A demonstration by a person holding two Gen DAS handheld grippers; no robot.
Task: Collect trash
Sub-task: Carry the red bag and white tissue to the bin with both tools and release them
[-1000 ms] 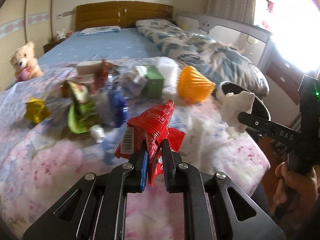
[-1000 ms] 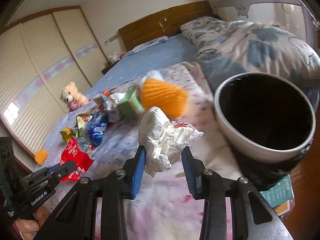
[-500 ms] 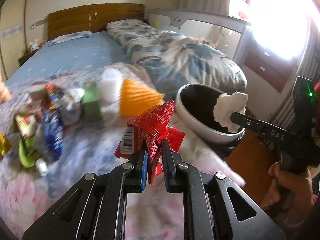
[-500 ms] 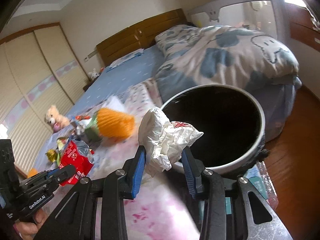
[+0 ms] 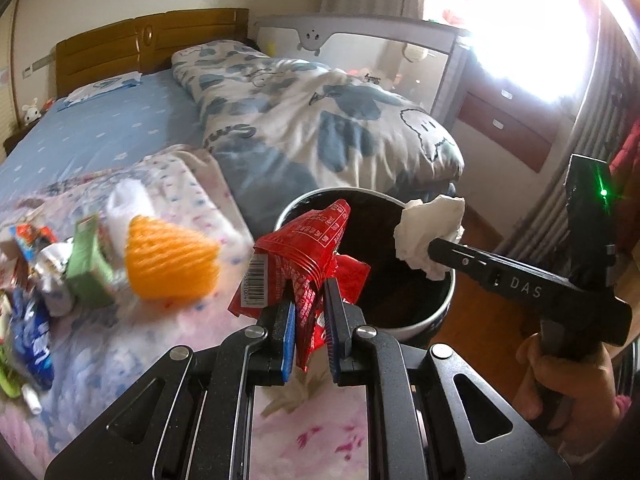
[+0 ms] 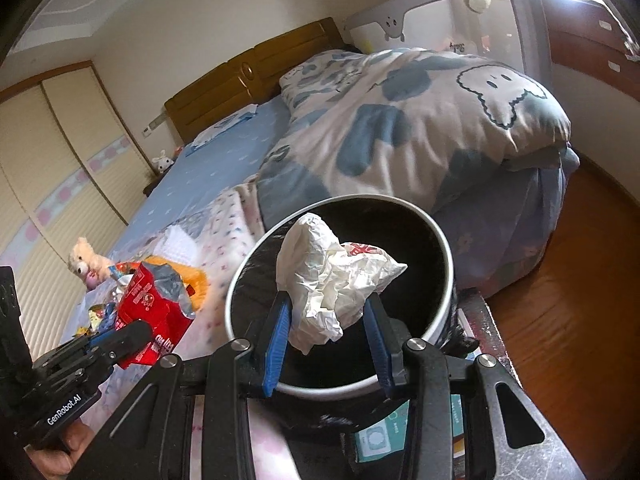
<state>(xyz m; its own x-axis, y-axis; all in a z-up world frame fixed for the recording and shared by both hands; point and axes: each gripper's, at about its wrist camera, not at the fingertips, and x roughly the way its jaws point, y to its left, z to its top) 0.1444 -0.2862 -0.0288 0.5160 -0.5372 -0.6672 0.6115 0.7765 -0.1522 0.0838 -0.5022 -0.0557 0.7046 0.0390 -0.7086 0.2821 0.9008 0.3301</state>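
Observation:
My left gripper (image 5: 310,314) is shut on a crumpled red snack wrapper (image 5: 304,252), held just left of the black bin (image 5: 404,312) with a white rim. My right gripper (image 6: 326,320) is shut on a crumpled white paper wad (image 6: 332,276), held over the bin's open mouth (image 6: 434,320). In the left wrist view the right gripper (image 5: 424,248) with the wad (image 5: 430,224) hangs over the bin's right side. In the right wrist view the left gripper (image 6: 132,332) with the red wrapper (image 6: 154,308) is left of the bin.
More trash lies on the flowered bedspread (image 5: 160,336): an orange foam net (image 5: 168,256), a green carton (image 5: 86,268), blue and white wrappers (image 5: 36,332). A folded quilt (image 5: 320,120) lies behind the bin. Wooden floor (image 6: 568,320) is to the right. A teddy bear (image 6: 86,258) sits far left.
Both grippers have swung right from the trash pile toward the bin. The paper wad is now over the bin's mouth and the red wrapper is at its left rim.

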